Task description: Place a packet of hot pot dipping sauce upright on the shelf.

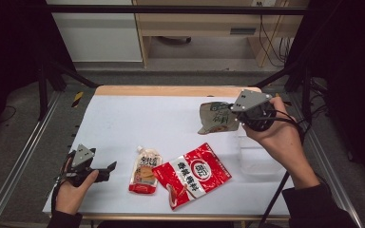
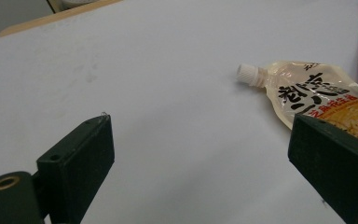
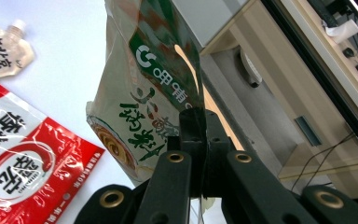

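Three packets are in play, counted from the near edge of the white table (image 1: 123, 118): one red bag (image 1: 192, 173) lying flat, one spouted pouch (image 1: 144, 169) touching its left side with its white cap pointing away from the person, and one green-printed packet (image 1: 215, 117) beyond the red bag, lifted off the table. The left gripper (image 1: 108, 168) rests on the table left of the red bag, past the pouch, its jaws spread wide with nothing between them. The right gripper (image 1: 235, 114), up beyond the red bag and to its right, is clenched on the green-printed packet's edge. One clear container (image 1: 254, 159) stands right of the red bag. Beyond the table lie grey floor and a wooden cabinet (image 1: 195, 28).
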Demonstrator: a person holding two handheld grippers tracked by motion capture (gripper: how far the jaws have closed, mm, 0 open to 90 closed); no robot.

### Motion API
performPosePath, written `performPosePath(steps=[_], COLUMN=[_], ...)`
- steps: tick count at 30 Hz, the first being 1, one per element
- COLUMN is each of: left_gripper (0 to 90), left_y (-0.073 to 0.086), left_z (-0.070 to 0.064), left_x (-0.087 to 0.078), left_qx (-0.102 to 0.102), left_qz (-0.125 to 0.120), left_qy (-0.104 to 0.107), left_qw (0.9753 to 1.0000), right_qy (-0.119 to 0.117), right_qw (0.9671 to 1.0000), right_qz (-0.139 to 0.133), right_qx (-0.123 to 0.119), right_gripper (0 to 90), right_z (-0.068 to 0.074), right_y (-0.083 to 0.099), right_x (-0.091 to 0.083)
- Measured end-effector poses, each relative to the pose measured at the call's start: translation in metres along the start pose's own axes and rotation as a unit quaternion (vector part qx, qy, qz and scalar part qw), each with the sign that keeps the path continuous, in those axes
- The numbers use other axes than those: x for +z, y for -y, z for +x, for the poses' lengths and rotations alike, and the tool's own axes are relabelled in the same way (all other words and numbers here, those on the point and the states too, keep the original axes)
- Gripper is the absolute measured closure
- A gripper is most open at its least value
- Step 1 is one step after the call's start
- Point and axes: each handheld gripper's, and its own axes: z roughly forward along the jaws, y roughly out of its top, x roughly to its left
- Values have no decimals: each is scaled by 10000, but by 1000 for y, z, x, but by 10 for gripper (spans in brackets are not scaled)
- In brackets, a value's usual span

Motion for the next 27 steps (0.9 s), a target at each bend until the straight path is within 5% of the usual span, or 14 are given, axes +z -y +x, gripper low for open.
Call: performPosePath(steps=[14, 27], left_gripper=[65, 64], left_y=[0, 0], left_z=[0, -2], left_x=[0, 1], left_qx=[16, 86], left_qz=[-6, 21], left_qy=[-26, -18], left_qw=[10000, 10000], right_qy=[342, 509], right_qw=[9988, 9957], right_qz=[104, 467], right_qx=[322, 625], right_gripper=[900, 900], right_z=[-31, -60], right_y=[23, 58], right_x=[-10, -5])
